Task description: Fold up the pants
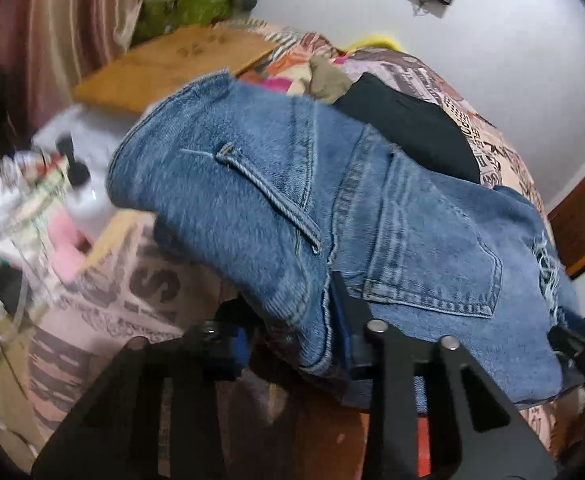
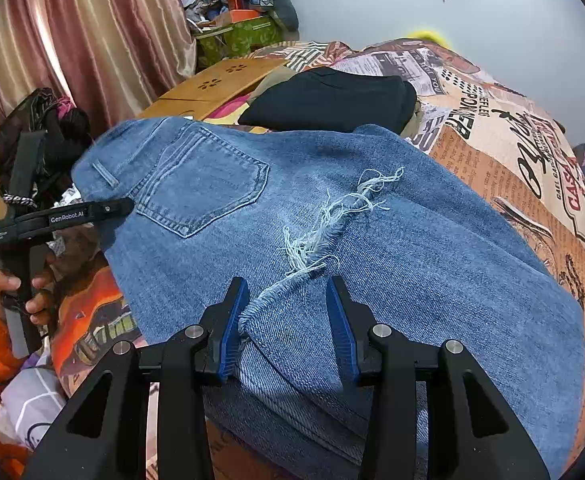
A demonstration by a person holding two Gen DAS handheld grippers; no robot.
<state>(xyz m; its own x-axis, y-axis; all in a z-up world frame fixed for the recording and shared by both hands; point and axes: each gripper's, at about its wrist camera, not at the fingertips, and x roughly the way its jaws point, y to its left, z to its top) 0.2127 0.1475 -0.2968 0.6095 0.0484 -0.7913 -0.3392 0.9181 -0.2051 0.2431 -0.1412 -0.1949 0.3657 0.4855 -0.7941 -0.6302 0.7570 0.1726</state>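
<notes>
Two claws are gripping the jeans (image 2: pixel 372 240), which are lying folded over on the bed (image 2: pixel 532 152) in front of a black garment (image 2: pixel 332 104). The left claw (image 1: pixel 292 344) is pinching the thick seamed edge at the waist end, near the back pocket (image 1: pixel 432 264); its fingers (image 1: pixel 344 312) are partly buried in denim. The right claw (image 2: pixel 288 328) is clamping narrow on a bunched fold by the frayed tear (image 2: pixel 332 224). Judging by this, a fold is under way, with both ends of the near edge taken up. The next move probably calls for lifting both claws together and carrying the edge across evenly, keeping the cloth taut so the layers are not sliding apart.
</notes>
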